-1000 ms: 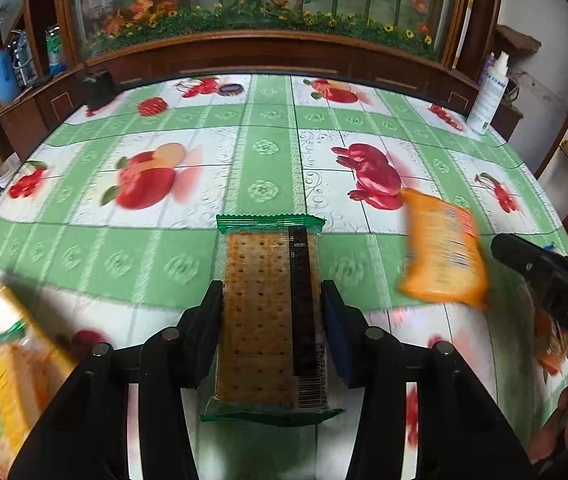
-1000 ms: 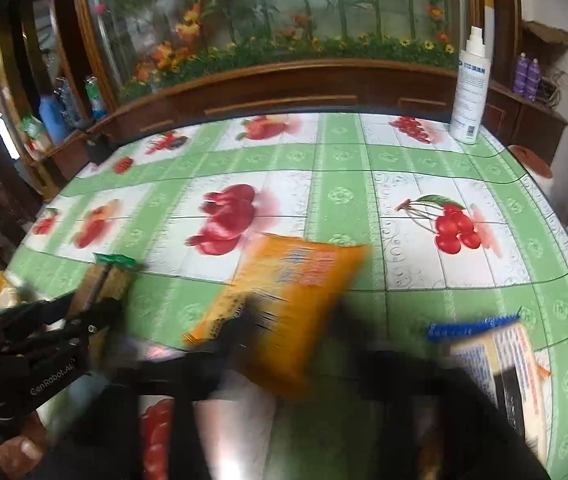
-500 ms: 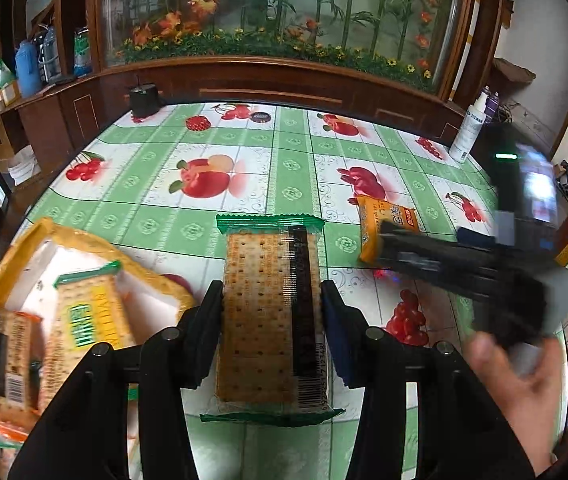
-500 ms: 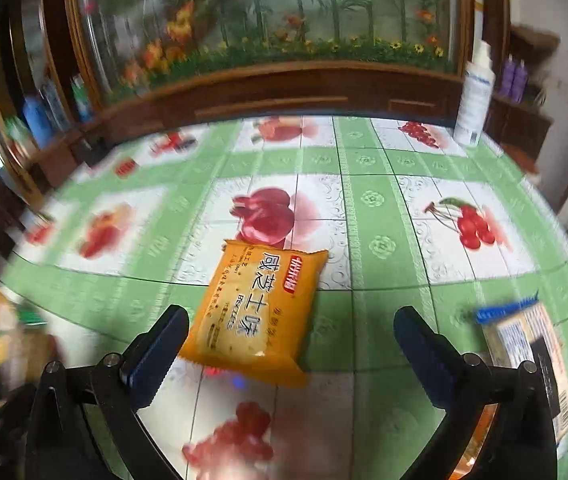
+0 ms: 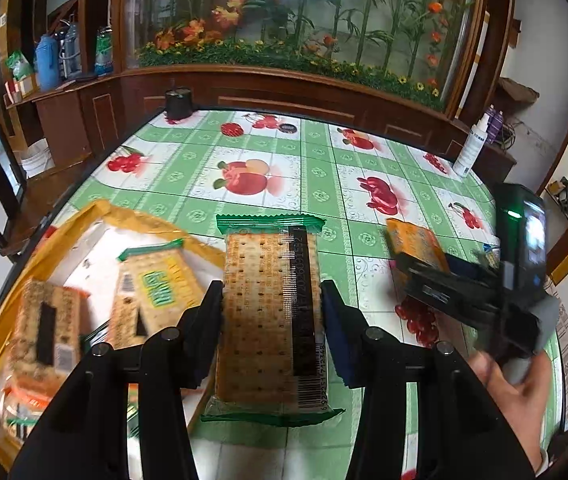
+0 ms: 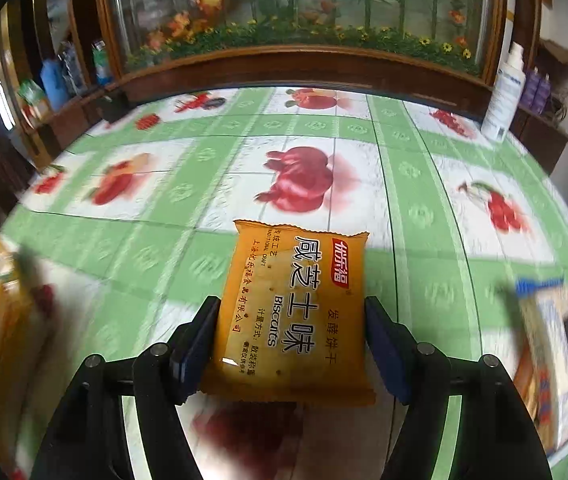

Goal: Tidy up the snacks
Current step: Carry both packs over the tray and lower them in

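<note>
My left gripper [image 5: 271, 300] is shut on a clear cracker pack with green ends [image 5: 263, 320], held above the table beside a yellow-rimmed container [image 5: 83, 216]. Several cracker packs [image 5: 155, 280] lie in that container. An orange biscuit pack [image 6: 296, 300] lies flat on the green fruit-print tablecloth [image 6: 412, 168]. My right gripper [image 6: 292, 312] straddles it, its jaws closing, with the pads at the pack's two long edges and the wrapper not visibly squeezed. In the left wrist view the right gripper [image 5: 408, 260] sits at the right over the orange biscuit pack [image 5: 416, 240], with a person's hand [image 5: 516, 392] behind it.
A white spray bottle [image 6: 502, 96] stands at the table's far right edge. A blue-ended snack pack [image 6: 552, 340] lies at the right, near the table's edge. A small black object [image 5: 178, 102] sits at the far left corner. Dark wooden cabinets ring the table.
My left gripper has carried the cracker pack left and up, bringing the yellow container into view. The orange pack came to rest on the table; my right gripper opened wide, then narrowed around it.
</note>
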`<state>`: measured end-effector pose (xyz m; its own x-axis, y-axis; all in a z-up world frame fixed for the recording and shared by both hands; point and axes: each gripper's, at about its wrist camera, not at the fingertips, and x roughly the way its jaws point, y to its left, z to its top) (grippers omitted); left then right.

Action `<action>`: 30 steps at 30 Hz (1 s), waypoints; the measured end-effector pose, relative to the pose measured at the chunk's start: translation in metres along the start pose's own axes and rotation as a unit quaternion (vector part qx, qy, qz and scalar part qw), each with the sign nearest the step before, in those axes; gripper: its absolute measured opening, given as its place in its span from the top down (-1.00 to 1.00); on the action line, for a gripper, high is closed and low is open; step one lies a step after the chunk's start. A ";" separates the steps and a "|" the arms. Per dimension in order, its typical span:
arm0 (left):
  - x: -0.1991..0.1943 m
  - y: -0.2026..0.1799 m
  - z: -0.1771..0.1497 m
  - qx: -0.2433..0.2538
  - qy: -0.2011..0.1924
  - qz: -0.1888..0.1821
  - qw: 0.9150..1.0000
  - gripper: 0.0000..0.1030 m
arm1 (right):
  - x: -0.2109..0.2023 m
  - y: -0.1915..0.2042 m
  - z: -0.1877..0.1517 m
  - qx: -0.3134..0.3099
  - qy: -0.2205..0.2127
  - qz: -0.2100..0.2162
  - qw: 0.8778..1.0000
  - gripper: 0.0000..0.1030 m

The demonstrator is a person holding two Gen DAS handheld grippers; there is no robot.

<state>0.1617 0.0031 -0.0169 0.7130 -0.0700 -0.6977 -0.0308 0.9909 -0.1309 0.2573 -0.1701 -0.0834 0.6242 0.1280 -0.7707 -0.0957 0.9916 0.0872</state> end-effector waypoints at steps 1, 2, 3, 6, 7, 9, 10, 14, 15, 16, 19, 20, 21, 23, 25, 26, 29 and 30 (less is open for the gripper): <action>-0.005 0.002 -0.002 -0.001 -0.004 0.002 1.000 0.12 | -0.009 0.001 -0.003 0.003 -0.006 0.010 1.000 -0.40; -0.012 0.004 -0.006 -0.002 -0.011 0.007 1.000 0.12 | -0.021 0.001 -0.008 0.007 -0.013 0.024 1.000 -0.40; -0.018 0.007 -0.009 -0.004 -0.014 0.013 1.000 0.12 | -0.033 0.001 -0.011 0.013 -0.022 0.039 0.999 -0.39; -0.035 0.016 -0.016 -0.010 -0.028 0.029 0.999 0.12 | -0.071 0.005 -0.021 0.021 -0.048 0.086 0.995 -0.39; -0.040 0.019 -0.018 -0.010 -0.033 0.036 0.999 0.12 | -0.082 0.007 -0.023 0.022 -0.056 0.100 0.993 -0.39; -0.051 0.025 -0.024 -0.011 -0.041 0.054 0.998 0.12 | -0.106 0.011 -0.029 0.028 -0.074 0.128 0.989 -0.39; -0.054 0.028 -0.026 -0.012 -0.043 0.059 0.997 0.12 | -0.114 0.014 -0.030 0.029 -0.080 0.140 0.986 -0.39; -0.063 0.040 -0.034 -0.023 -0.045 0.072 0.996 0.12 | -0.142 0.033 -0.037 0.021 -0.093 0.184 0.978 -0.39; -0.066 0.044 -0.036 -0.023 -0.047 0.078 0.996 0.12 | -0.145 0.038 -0.038 0.019 -0.091 0.197 0.976 -0.39; -0.068 0.047 -0.038 -0.026 -0.048 0.081 0.995 0.12 | -0.147 0.044 -0.039 0.016 -0.090 0.205 0.974 -0.39; -0.076 0.057 -0.043 -0.030 -0.053 0.094 0.994 0.12 | -0.155 0.062 -0.044 0.005 -0.087 0.232 0.969 -0.39; -0.078 0.060 -0.045 -0.032 -0.054 0.097 0.993 0.12 | -0.157 0.068 -0.046 0.002 -0.086 0.240 0.967 -0.39; -0.078 0.063 -0.046 -0.035 -0.054 0.098 0.993 0.12 | -0.158 0.074 -0.047 -0.002 -0.085 0.244 0.966 -0.39; -0.081 0.070 -0.048 -0.039 -0.054 0.105 0.992 0.11 | -0.159 0.083 -0.049 -0.007 -0.080 0.255 0.964 -0.39; -0.083 0.077 -0.050 -0.045 -0.055 0.108 0.992 0.12 | -0.159 0.090 -0.052 -0.008 -0.075 0.264 0.961 -0.39; -0.083 0.081 -0.051 -0.048 -0.055 0.111 0.991 0.12 | -0.158 0.094 -0.054 -0.012 -0.073 0.266 0.961 -0.39; -0.083 0.088 -0.053 -0.055 -0.054 0.115 0.990 0.12 | -0.158 0.105 -0.058 -0.019 -0.067 0.272 0.960 -0.39; -0.082 0.091 -0.054 -0.058 -0.053 0.117 0.990 0.12 | -0.156 0.108 -0.058 -0.021 -0.065 0.273 0.960 -0.39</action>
<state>0.0629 0.0925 -0.0095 0.7463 0.1774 -0.6416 -0.2786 0.9586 -0.0590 0.1042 -0.0838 0.0098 0.5627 0.6324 -0.5324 -0.4659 0.7746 0.4277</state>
